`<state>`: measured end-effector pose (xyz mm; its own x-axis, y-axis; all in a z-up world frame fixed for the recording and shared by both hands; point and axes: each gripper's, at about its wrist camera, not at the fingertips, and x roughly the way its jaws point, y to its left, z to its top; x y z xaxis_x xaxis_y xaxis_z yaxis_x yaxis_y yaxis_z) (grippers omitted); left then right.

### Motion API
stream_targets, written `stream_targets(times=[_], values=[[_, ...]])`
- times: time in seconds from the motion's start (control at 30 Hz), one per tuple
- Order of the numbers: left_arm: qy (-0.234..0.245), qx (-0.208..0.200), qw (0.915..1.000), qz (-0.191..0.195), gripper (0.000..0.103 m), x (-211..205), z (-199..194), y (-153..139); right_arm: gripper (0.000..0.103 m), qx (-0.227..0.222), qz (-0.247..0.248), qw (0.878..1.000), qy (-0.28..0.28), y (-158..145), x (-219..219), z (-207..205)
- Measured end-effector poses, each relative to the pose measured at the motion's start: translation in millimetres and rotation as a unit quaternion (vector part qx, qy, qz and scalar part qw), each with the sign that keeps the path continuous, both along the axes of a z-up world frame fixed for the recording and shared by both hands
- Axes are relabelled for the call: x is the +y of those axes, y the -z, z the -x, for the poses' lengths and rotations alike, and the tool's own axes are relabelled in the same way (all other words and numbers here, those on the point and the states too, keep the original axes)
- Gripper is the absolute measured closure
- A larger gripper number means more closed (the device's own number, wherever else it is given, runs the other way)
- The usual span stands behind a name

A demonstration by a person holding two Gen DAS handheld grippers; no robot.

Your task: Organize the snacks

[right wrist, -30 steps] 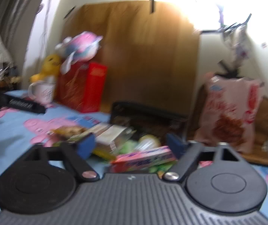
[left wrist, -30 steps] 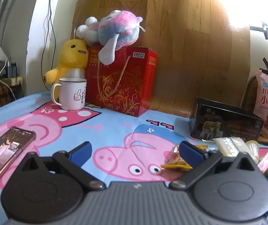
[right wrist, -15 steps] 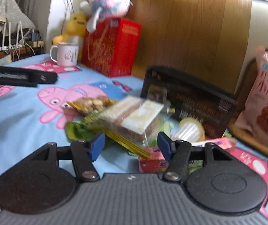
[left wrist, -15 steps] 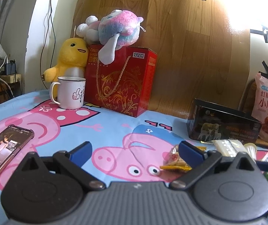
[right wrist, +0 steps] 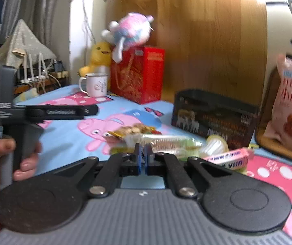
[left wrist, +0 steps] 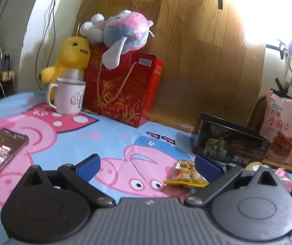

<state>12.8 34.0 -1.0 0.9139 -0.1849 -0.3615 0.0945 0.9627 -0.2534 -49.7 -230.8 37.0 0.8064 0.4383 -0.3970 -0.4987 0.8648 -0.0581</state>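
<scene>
**Pick step: clear packet gripped**

The right gripper [right wrist: 143, 153] has just closed its jaws onto the end of the clear packet [right wrist: 166, 143], among the snack pile before the black box [right wrist: 213, 112]. The left gripper [left wrist: 148, 165] stands open and empty. Next move, likely: carry the packet into the box.

Daylight glare blows out upper right; fisheye bends edges; right wrist view motion-blurred, left softer at edges.
</scene>
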Motion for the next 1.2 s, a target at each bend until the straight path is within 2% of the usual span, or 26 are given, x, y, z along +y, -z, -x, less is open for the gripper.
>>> stream_targets(times=[0.17,0.37,0.43,0.47,0.5,0.63,0.73,0.83,0.93,1.07,1.2], values=[[0.004,0.015,0.9993,0.034,0.001,19.4,8.7,-2.2,0.098,-0.014,0.014,1.0,-0.024,-17.3,8.9,2.2],[-0.005,0.003,0.9994,0.035,0.001,30.4,18.0,-11.5,0.096,0.005,0.008,0.998,-0.069,-8.4,51.8,-53.2],[-0.002,0.004,0.9994,0.033,0.001,32.1,18.9,-13.3,0.083,0.017,0.008,0.997,-0.079,0.9,67.3,-68.0],[0.001,0.003,0.9995,0.032,0.001,32.8,19.6,-14.2,0.066,0.009,0.01,0.997,-0.076,3.4,71.0,-70.9],[0.006,0.002,0.9996,0.029,0.001,33.6,20.4,-14.7,0.058,0.0,0.004,0.998,-0.07,2.3,69.2,-69.9],[0.044,0.014,0.9986,0.026,0.001,31.8,11.8,-14.9,0.055,-0.004,-0.048,0.998,-0.046,-6.0,34.8,-54.4],[0.095,0.031,0.9945,0.031,0.001,21.4,0.0,-16.1,0.049,0.001,-0.041,0.999,-0.014,-0.9,9.5,-38.1],[0.131,0.025,0.9911,0.002,0.005,-0.5,-0.7,-16.0,0.047,0.028,-0.032,0.999,0.003,11.3,-6.1,-30.2],[0.147,0.031,0.9885,-0.018,0.006,-14.7,0.2,-12.8,0.047,0.054,-0.034,0.998,0.011,21.2,-15.9,-24.3],[0.174,0.081,0.9813,0.006,0.014,-8.7,-3.2,-7.8,0.047,0.101,-0.066,0.993,-0.013,27.1,-19.6,-20.3],[0.213,0.123,0.9685,0.041,0.016,4.0,0.9,-1.7,0.046,0.124,-0.047,0.99,-0.055,34.6,-11.7,-12.4]])
